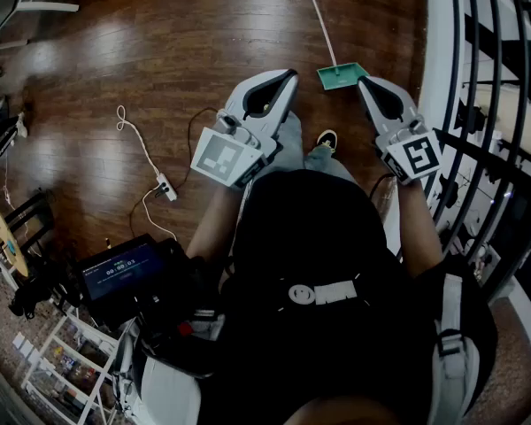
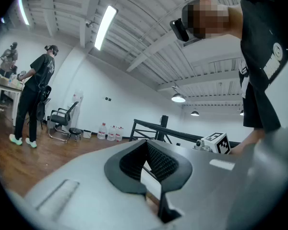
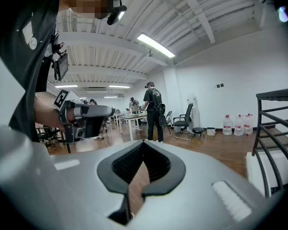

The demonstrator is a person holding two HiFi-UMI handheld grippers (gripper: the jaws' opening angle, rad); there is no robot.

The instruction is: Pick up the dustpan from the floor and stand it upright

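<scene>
A green dustpan [image 1: 341, 75] lies flat on the wooden floor in the head view, its long thin handle [image 1: 317, 11] running away toward the top edge. My left gripper [image 1: 288, 76] is held out level, just left of the pan and above it. My right gripper [image 1: 365, 83] hovers just right of the pan, tilted slightly down. Both are shut with nothing between the jaws. Neither the left gripper view [image 2: 149, 169] nor the right gripper view [image 3: 140, 169] shows the dustpan; they look out across the room.
A black railing [image 1: 478, 78] stands close on the right. A white cable and power strip [image 1: 164, 186] lie on the floor at left, with a tablet screen [image 1: 119, 268] below. My shoe [image 1: 326, 140] is near the pan. People, an office chair [image 3: 185, 123] and water bottles [image 3: 237, 124] stand farther off.
</scene>
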